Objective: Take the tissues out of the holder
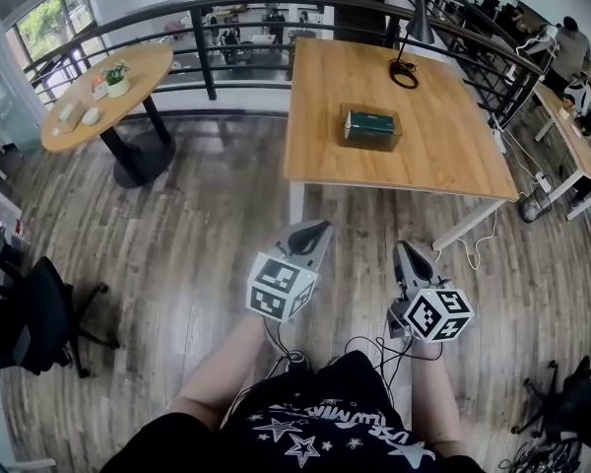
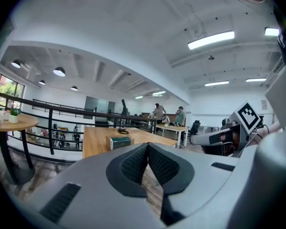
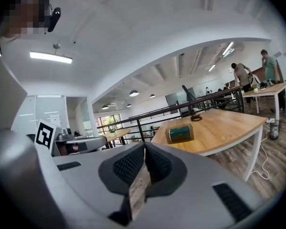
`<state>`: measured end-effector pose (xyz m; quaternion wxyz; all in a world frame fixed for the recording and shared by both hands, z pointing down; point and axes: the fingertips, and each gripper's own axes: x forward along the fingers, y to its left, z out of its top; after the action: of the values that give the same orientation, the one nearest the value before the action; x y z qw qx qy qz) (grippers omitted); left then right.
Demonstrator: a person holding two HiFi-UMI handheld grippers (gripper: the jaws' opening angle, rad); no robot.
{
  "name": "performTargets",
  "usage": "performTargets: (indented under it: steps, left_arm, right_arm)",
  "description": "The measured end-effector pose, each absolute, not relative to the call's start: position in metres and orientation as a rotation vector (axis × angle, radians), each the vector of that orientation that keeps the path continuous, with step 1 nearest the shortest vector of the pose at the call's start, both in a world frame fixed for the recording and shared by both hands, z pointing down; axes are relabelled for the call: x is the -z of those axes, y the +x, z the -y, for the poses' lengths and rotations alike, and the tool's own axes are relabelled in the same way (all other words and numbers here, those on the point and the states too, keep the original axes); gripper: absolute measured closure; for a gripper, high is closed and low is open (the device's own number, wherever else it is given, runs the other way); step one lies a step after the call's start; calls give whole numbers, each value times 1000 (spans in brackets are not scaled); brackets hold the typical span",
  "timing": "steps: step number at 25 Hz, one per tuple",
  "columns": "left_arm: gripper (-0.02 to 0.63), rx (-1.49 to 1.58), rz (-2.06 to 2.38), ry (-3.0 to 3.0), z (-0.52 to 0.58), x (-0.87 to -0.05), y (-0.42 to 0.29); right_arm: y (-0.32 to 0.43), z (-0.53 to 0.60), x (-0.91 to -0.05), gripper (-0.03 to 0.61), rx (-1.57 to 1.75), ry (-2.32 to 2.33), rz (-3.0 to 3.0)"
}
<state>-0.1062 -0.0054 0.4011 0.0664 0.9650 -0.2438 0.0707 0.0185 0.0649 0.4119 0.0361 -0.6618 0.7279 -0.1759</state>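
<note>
Office: wooden desk, swivel chair

- No txt, brand or no. fully legible in any view.
- Black shirt: white stars + a line of white lettering along the bottom edge of the head view, upside down & curved; can't make out the words.
- Left cube, on left gripper: b/w square code patterns only, no letters.
- Right cube, on right gripper: same kind of b/w codes, no letters.
- Green tissue pack in clear holder: pale mark on top, too small to read.
</note>
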Motion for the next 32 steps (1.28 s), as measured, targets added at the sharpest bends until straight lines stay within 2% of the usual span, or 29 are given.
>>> performTargets:
  steps: [12, 32]
  left_arm:
    - [601, -265, 800, 2900, 74, -417, -47]
    - [601, -295, 1114, 2761, 223, -435, 86]
  right_arm:
    - [83, 24, -426, 563, 569, -1954, -2254]
    - [238, 187, -450, 563, 688, -1740, -2399]
